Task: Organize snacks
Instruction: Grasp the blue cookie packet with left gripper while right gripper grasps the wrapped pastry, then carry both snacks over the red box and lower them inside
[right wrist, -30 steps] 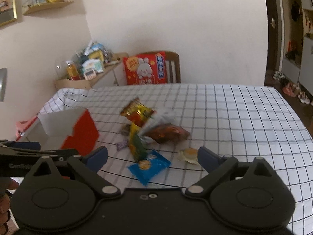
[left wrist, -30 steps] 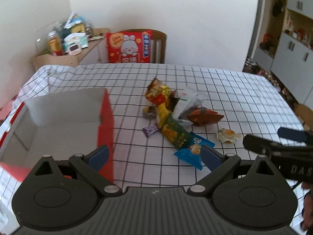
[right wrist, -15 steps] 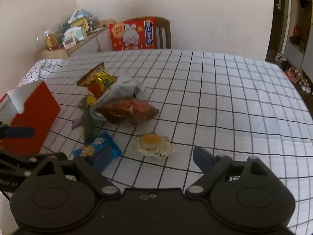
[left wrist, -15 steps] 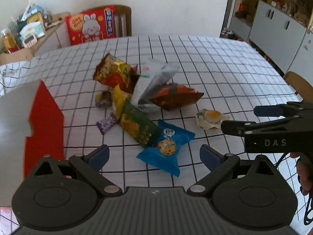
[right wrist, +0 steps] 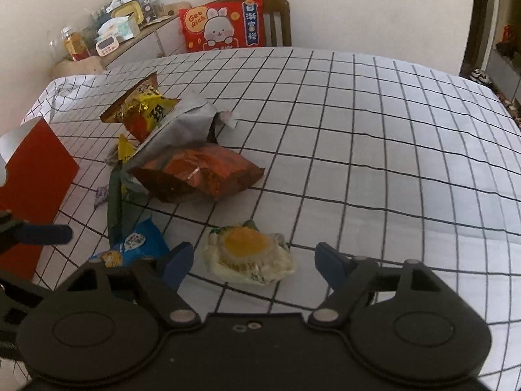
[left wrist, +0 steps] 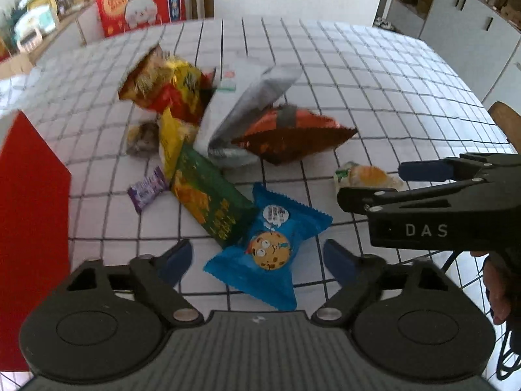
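Snacks (left wrist: pixel 228 150) lie heaped on the worktop (right wrist: pixel 390 137) beside the red box (left wrist: pixel 32 215); none visibly boxed. Left tongs (left wrist: pixel 257 259), just narrowing, straddle the blue packet (left wrist: pixel 267 244) untouched; right tongs (right wrist: pixel 254 260), likewise, straddle the yellow cake (right wrist: pixel 249 252).

Soft, even daylight fills both views, brightest on the tabletop (right wrist: pixel 390 150) to the right of the orange snack bag (right wrist: pixel 202 176), which casts only a faint shadow. The left wrist view is smeared by motion, worst behind that bag. Fisheye bending curves the tablecloth's grid lines towards the edges.
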Motion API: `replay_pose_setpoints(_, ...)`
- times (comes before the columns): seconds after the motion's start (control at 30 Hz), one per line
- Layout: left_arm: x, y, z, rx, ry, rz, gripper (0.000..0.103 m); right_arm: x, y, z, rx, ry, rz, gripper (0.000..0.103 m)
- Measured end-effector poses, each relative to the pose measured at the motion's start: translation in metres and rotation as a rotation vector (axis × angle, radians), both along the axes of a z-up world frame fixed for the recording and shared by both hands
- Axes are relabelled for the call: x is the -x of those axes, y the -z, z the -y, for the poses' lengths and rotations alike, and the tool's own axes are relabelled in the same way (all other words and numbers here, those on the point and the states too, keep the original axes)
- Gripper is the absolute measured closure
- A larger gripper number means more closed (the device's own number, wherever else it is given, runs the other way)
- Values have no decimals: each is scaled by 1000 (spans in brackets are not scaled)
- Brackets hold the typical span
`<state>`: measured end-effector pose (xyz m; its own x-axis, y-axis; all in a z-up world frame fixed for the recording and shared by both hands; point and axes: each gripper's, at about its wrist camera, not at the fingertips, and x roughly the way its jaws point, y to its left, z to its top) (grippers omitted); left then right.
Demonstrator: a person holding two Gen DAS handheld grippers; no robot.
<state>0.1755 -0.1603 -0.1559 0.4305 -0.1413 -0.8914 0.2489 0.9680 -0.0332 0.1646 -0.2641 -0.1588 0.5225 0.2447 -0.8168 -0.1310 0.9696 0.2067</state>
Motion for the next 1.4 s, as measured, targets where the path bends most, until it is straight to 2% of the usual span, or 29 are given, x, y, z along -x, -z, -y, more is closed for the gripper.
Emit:
replay_pose_setpoints(0.17,-7,8,-6,38,-16,-42,32,-4,8,-3,5,2,-27,34)
replay_pose_setpoints(0.2,-8,9,-6,42,-18,-51,39,-4,8,-2,3,2,-29,36)
replay_pose_setpoints(0.23,-8,10,-6,44,-19,-62,45,-4,9,-2,0,4,-27,37)
replay_pose_setpoints(0.3,-8,11,-8,53,-26,-67,46,-3,9,-3,4,5,-25,39)
replay_pose_setpoints(0.33,-8,11,-8,56,-29,-65,51,-2,8,-4,9,6,-23,39)
replay_pose_setpoints(0.43,-5,8,-10,64,-27,-59,54,2,8,-4,10,12,-26,41)
replay_pose_setpoints(0.5,-2,7,-12,73,-24,-58,61,5,7,-4,12,20,-24,42)
replay_pose_setpoints(0.9,31,-13,-27,100,-44,-52,64,45,-19,-9,23,42,-17,43)
replay_pose_setpoints(1.2,66,-55,-54,94,-78,31,64,71,-56,-29,-2,16,13,43)
replay_pose_setpoints(1.4,82,-84,-90,91,-143,71,64,76,-88,-59,-22,-40,61,43)
